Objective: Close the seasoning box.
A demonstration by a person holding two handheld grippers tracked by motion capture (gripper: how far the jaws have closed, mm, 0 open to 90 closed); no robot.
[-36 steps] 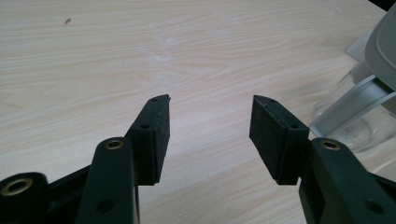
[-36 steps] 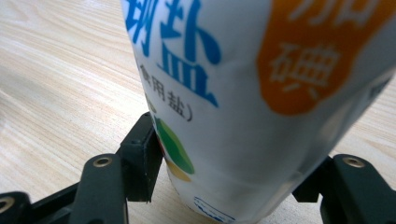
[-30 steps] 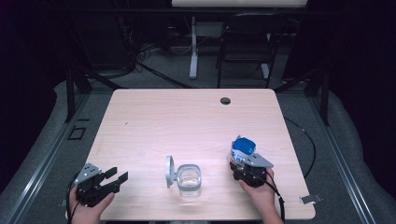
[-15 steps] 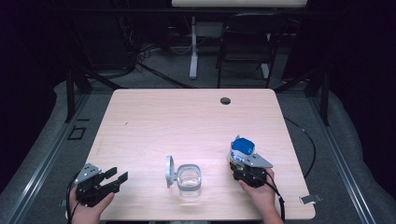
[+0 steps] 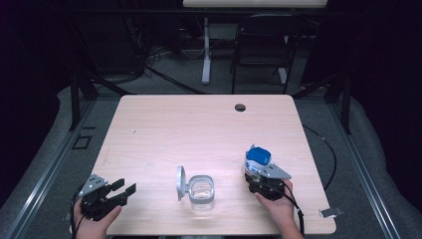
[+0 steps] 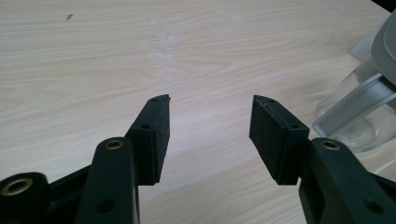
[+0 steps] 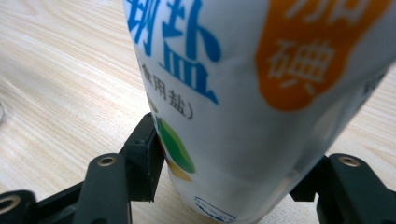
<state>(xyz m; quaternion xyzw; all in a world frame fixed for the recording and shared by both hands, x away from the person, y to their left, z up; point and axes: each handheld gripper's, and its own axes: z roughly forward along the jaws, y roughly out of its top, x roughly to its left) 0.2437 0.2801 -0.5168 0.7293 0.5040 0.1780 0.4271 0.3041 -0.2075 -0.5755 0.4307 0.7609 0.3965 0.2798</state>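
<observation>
The salt packet (image 5: 259,158) is sitting at the right of the worktop (image 5: 199,129), near its front edge, and the right gripper (image 5: 260,172) is clamping it from the person's side. In the right gripper view the packet (image 7: 261,93) is showing a white skin with blue characters, an orange patch and a green mark low down, and both black jaws are pressing against its sides, spread wide around its bulk. From above, its blue top is sticking out beyond the gripper's grey plate, tilted away from the person. The right hand (image 5: 276,204) is wrapping the gripper body, with the cable trailing off toward the worktop's front right corner.

To the left of the packet, well apart from it, a clear jar (image 5: 202,191) is standing near the front edge with its grey lid (image 5: 180,183) swung open and standing upright at its left side. In the left gripper view the jar (image 6: 359,112) is lying at the right edge, beyond the jaws.

Farther left, the left gripper (image 5: 122,191) is hovering at the front left corner of the worktop, its jaws standing apart with only bare wood between them; the left gripper view is showing the left gripper (image 6: 210,126) gaping over the pale grain. The left hand (image 5: 92,221) is holding it from below. A small dark hole (image 5: 240,107) is sitting near the worktop's far edge.
</observation>
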